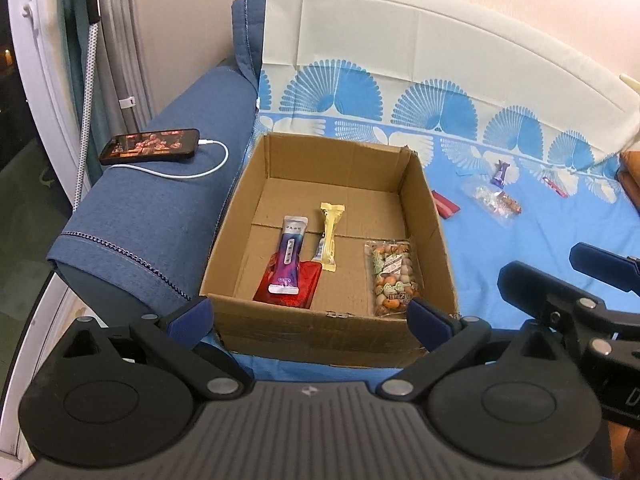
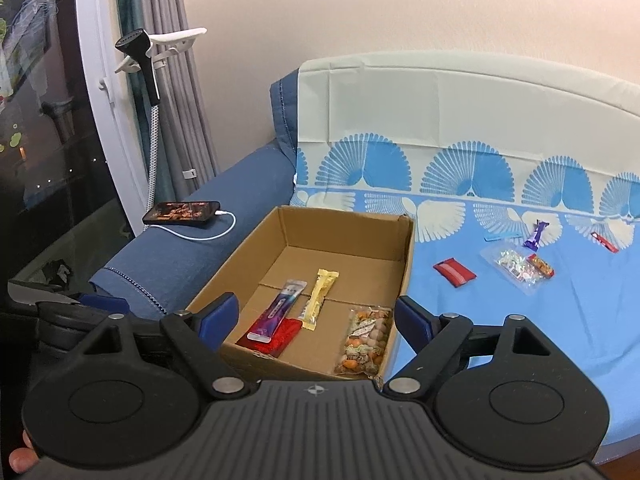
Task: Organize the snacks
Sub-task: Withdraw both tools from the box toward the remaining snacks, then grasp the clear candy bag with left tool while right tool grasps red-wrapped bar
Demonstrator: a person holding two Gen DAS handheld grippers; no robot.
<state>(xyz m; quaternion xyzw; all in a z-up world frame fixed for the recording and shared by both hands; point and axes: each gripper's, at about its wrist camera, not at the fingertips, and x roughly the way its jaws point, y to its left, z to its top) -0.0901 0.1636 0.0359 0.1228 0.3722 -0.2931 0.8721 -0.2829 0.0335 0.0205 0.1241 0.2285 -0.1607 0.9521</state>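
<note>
On the blue bedsheet [image 2: 520, 340]: cardboard box [image 1: 328, 332] holds four snack packets, peanut bag [image 1: 394, 276] at right | loose snacks beside box | left tool [image 1: 308, 316] open, empty | right tool [image 2: 314, 316] open, empty

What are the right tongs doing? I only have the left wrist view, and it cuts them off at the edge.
Observer: The right tongs are wide open with nothing between them, pointed at the cardboard box.
Operator: And the red packet half hidden behind the box wall?
Observer: In the right wrist view it shows whole, lying flat on the blue sheet, apart from the box.
</note>
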